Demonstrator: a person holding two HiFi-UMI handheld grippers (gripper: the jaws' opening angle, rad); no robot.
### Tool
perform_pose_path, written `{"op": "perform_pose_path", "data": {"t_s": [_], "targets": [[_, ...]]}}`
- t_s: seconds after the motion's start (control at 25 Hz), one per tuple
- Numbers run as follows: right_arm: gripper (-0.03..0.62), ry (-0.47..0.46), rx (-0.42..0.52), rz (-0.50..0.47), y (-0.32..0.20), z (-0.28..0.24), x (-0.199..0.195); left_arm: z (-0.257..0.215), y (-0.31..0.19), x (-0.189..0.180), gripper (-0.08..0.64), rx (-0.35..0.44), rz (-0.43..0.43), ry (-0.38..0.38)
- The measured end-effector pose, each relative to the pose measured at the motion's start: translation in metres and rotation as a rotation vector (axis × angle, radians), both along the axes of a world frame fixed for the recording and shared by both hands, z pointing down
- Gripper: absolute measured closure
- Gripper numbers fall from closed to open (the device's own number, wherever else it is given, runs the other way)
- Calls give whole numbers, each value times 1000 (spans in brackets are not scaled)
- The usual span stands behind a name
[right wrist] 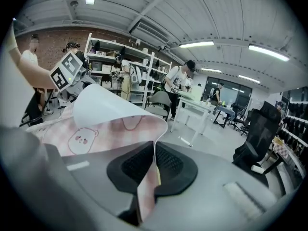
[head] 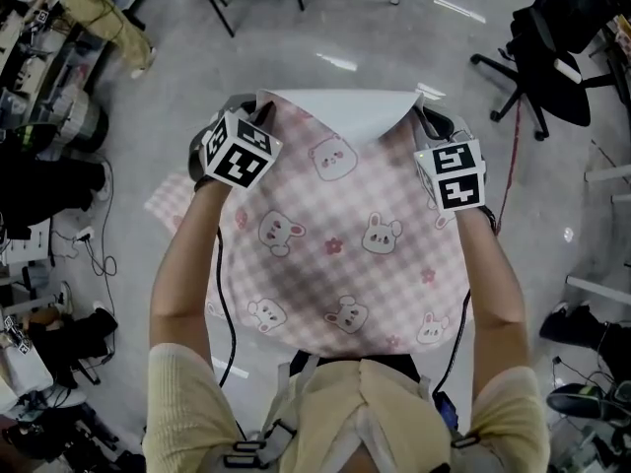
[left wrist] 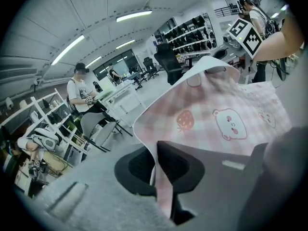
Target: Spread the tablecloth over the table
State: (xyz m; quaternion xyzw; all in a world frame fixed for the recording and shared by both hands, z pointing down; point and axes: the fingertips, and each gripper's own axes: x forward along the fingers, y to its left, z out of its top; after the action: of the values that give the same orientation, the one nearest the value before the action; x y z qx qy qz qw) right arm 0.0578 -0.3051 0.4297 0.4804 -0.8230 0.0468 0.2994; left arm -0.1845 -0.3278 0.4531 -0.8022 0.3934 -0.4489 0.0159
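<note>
Pink checked tablecloth [head: 335, 254] with bunny and bear prints, held up in the air in front of the person and sloping back to their waist. Its far edge curls over and shows the white underside [head: 340, 114]. No table visible under it from the head view, only grey shiny floor [head: 345, 28] around it.

Left gripper [head: 262, 116] clamped on the far left corner: in the left gripper view the cloth edge is pinched flat between the dark pads [left wrist: 175, 165]. Right gripper [head: 426, 118] clamped on the far right corner, with a strip of cloth squeezed between its jaws the same way. Both arms are stretched forward, the marker cubes level with each other.

Black office chair [head: 552, 57] far right, well apart. Cables and gear clutter [head: 49, 136] along the left. Shelving [right wrist: 120, 66], white desks [right wrist: 199, 105] and several people stand in the background.
</note>
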Motion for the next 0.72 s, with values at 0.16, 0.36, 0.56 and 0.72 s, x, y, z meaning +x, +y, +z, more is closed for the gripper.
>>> {"op": "perform_pose_path", "data": {"t_s": [0.16, 0.36, 0.56, 0.72], "targets": [[572, 19, -9, -1, -5, 17, 0, 21, -6, 1, 537, -18, 0, -25], [571, 43, -36, -11, -10, 39, -2, 45, -9, 1, 537, -56, -4, -54], [560, 166, -35, -53, -14, 63, -3, 64, -12, 2, 527, -73, 16, -119], [558, 175, -44, -65, -14, 73, -5, 76, -12, 1, 522, -77, 23, -142]]}}
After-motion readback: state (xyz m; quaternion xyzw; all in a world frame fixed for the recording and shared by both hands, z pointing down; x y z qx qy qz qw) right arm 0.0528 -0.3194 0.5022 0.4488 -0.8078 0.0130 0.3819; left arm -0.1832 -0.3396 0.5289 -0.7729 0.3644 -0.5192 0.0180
